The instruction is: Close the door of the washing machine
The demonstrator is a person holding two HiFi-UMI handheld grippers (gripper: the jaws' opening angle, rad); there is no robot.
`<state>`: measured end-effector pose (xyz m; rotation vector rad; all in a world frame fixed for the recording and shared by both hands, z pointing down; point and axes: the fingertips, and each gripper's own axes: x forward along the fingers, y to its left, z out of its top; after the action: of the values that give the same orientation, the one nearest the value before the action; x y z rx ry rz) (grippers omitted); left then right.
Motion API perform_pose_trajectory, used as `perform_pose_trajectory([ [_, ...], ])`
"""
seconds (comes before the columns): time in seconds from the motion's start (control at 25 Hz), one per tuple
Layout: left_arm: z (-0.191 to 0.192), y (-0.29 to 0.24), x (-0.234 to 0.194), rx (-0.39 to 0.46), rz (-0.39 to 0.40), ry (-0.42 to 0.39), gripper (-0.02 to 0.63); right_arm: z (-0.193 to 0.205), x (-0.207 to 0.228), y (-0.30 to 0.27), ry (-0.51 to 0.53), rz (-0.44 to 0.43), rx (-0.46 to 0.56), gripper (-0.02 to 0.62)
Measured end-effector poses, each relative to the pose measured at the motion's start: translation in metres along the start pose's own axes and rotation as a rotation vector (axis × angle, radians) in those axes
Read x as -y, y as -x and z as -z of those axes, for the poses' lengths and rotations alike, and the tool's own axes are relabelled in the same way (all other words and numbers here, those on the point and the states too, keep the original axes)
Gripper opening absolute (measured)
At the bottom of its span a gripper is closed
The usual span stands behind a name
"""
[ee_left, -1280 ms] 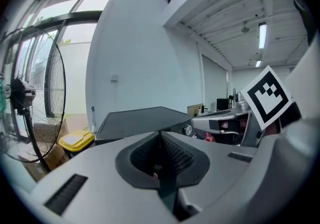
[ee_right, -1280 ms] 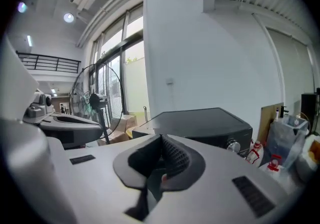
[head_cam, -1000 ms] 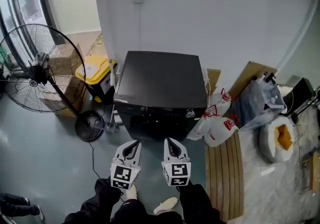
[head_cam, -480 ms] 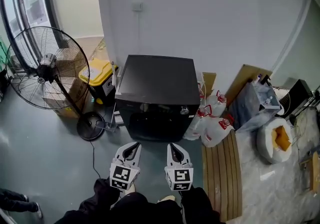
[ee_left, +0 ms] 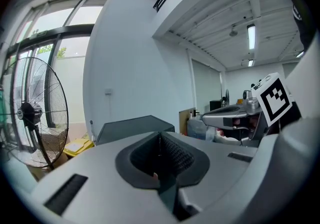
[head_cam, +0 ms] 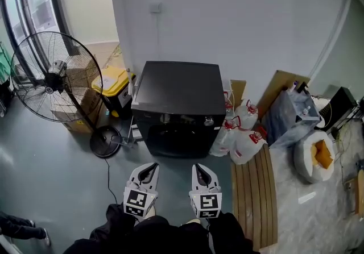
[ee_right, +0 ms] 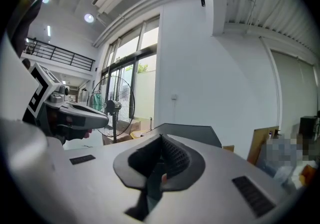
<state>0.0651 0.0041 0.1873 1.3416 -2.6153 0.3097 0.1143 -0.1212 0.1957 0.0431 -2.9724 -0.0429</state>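
Jaws on the left gripper (ee_left: 160, 137) are pressed together with nothing between them, and the right gripper (ee_right: 161, 140) is clenched just as empty. Neither grips anything, which suits a door that needs a push more than a pinch. Both grippers hang side by side low in the head view, close to the person's body and pointing nearly level at the washing machine (head_cam: 181, 96). They are well apart from it, with bare floor (head_cam: 68, 190) between, so they look parked rather than working.

The machine stands with its back to the white wall (head_cam: 227, 20), its dark top bare. Its door (head_cam: 170, 140) is on the front face towards the person. No panel swings out into the room, so I judge the door to be lying flush and already shut, though the steep angle hides the latch.

A standing fan (head_cam: 54, 76) and a yellow-lidded box (head_cam: 111, 79) crowd the machine's left. White jugs with red caps (head_cam: 242, 139) lean at its right, beside a slatted wooden board (head_cam: 253, 196), leaving only the front approach free
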Motion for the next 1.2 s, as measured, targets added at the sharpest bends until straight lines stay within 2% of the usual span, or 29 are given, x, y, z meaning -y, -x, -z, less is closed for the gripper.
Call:
perform_pose_trajectory([
  [0.44,-0.003,0.003,0.012,0.004,0.024,-0.006,0.029,0.000,-0.003,0.009,-0.003,0.003,0.001,0.017],
  [1.2,0.002,0.012,0.000,-0.002,0.026,-0.008,0.029,0.004,-0.019,0.006,-0.022,-0.005,-0.014,0.017],
])
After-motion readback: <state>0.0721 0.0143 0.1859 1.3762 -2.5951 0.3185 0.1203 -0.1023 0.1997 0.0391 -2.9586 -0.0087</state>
